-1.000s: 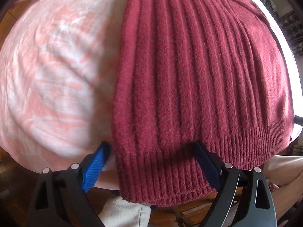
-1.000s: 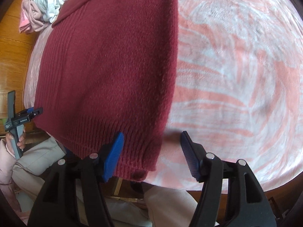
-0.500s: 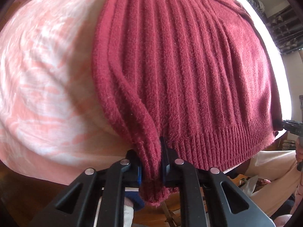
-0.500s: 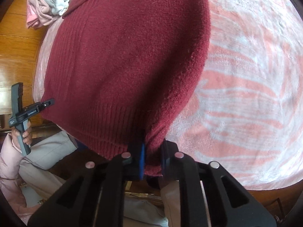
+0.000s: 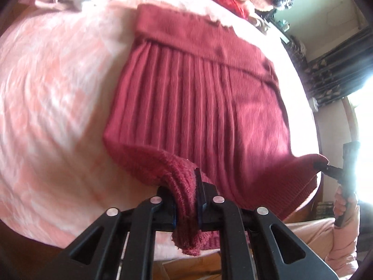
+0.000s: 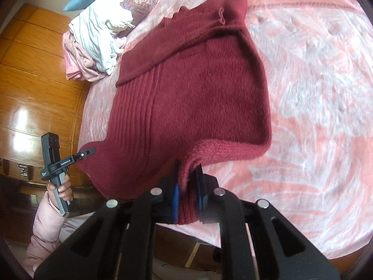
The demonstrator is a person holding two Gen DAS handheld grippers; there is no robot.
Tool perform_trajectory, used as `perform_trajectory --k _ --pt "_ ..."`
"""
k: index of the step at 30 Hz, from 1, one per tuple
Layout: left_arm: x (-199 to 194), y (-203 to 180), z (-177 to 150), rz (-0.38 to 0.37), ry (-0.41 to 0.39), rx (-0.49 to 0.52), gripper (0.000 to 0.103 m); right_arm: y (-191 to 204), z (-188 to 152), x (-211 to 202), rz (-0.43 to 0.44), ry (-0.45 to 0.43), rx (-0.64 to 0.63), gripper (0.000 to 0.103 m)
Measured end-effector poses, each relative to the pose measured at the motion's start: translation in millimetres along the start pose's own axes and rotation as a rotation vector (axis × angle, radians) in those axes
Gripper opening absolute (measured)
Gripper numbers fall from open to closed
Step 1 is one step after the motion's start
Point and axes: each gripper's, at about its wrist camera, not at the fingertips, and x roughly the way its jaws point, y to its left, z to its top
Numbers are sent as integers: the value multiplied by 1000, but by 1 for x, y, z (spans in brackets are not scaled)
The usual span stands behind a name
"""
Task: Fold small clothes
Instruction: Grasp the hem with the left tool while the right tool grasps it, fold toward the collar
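Observation:
A dark red ribbed knit sweater [image 5: 198, 98] lies on a pink and white patterned blanket [image 5: 51, 98], with its sleeves folded across the top. My left gripper [image 5: 186, 186] is shut on the hem's left corner and holds it lifted. My right gripper [image 6: 187, 182] is shut on the hem's right corner of the sweater [image 6: 193, 93], also lifted. Each gripper shows in the other's view: the right one [image 5: 324, 166] at the far hem corner, the left one [image 6: 87, 151] likewise. The hem sags between them.
A pile of pale clothes [image 6: 93, 42] and pillows [image 6: 139, 0] lie at the bed's far left. A wooden wall [image 6: 35, 81] runs beside the bed. Dark curtains [image 5: 338, 70] and a bright window stand to the right. The blanket [image 6: 314, 93] spreads wide to the right.
Both grippers closed on the hem corners, then rose and pulled back, lifting the hem off the blanket. More of the bed and the sweater's top now shows.

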Motion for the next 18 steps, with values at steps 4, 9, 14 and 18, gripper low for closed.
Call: perform_trajectory --k 4,9,14,18 --pt "0 18 41 -8 -46 -68 11 -8 43 3 -19 -17 41 6" --pt "26 28 83 34 -46 -76 11 -35 93 18 -51 -8 105 5" --pt "61 42 120 76 -20 -101 13 -69 131 35 -66 2 175 11" --pt "80 64 139 15 58 -182 19 -87 143 40 -100 -1 203 44"
